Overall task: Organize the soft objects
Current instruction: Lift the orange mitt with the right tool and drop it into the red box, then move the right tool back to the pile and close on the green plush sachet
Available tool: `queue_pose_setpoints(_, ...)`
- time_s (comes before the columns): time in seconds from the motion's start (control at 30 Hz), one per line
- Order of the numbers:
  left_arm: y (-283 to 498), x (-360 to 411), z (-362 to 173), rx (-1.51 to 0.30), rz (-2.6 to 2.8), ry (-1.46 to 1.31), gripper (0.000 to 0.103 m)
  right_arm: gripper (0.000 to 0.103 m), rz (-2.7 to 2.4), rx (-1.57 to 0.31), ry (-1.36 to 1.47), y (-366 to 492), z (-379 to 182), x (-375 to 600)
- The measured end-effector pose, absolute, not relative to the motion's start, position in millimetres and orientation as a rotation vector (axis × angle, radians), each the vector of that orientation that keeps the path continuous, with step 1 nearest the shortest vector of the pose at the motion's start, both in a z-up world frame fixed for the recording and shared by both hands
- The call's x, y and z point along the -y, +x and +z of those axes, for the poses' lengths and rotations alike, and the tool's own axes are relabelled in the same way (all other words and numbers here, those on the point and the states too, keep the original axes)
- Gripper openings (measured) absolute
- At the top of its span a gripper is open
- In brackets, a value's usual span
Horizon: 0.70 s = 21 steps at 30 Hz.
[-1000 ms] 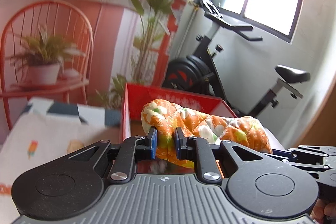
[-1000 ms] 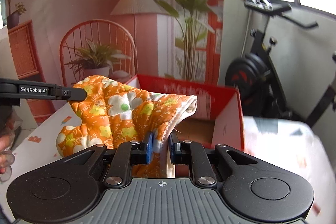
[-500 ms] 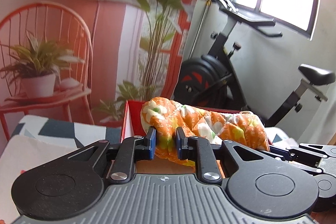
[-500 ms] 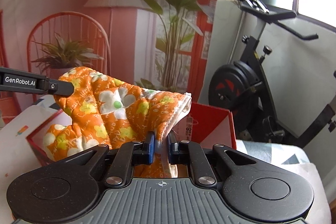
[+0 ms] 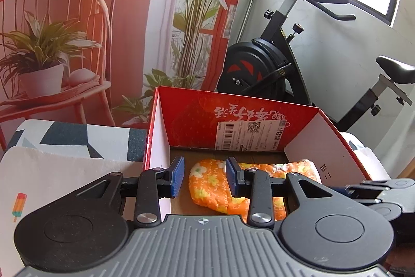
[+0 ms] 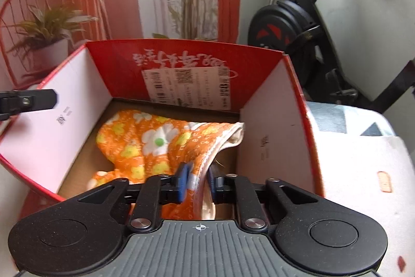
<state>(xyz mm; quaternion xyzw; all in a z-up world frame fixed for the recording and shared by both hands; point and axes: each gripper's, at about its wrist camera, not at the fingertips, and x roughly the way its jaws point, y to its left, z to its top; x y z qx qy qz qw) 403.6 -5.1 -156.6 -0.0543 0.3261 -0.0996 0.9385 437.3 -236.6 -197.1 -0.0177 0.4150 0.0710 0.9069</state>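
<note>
The quilt (image 6: 145,144) is soft, padded, stitched cloth with a pale lining. The box (image 5: 192,118) is glossy red card outside, matt white and raw brown cardboard within, with a paper label (image 5: 249,135). The left gripper (image 5: 205,179) is matt, grainy black plastic with shiny metal screws and ribbed blue pads (image 5: 177,175).

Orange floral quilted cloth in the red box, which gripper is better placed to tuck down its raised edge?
Probably the right gripper: its opening jaws straddle the orange floral quilted cloth's white-trimmed edge. The left gripper's opening jaws are clear of it, above the red box.
</note>
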Motion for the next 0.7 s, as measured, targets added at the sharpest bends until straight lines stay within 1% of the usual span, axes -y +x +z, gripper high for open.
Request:
queue_pose_setpoints(0.03,401.4,3.9,-155.0,-0.666,-0.204,-0.11,0.037,0.026,0.128,-0.843,-0.04,434.4,-195.8,238.6)
queue_pose_setpoints(0.1,395.8,0.6,-150.7,-0.665,-0.208,-0.11,0.037,0.029,0.121,-0.824,-0.03,427.2,-190.5,242.1)
queue_pose_setpoints(0.27,364.9,-8.0,-138.7,-0.671,-0.233,-0.106,0.037,0.029,0.123,-0.753,-0.027,399.1,-164.6,255.2)
queue_pose_setpoints(0.43,318.6,-22.7,-133.6,-0.701,-0.256,-0.085,0.037,0.029,0.154,-0.701,0.025,350.1,-139.1,264.3)
queue_pose_setpoints(0.57,273.8,-36.3,-140.0,-0.744,-0.278,-0.074,0.037,0.029,0.192,-0.678,0.049,299.2,-130.9,262.5)
queue_pose_setpoints(0.7,227.9,-48.0,-154.3,-0.796,-0.307,-0.076,0.037,0.029,0.244,-0.686,0.064,244.5,-134.8,257.6)
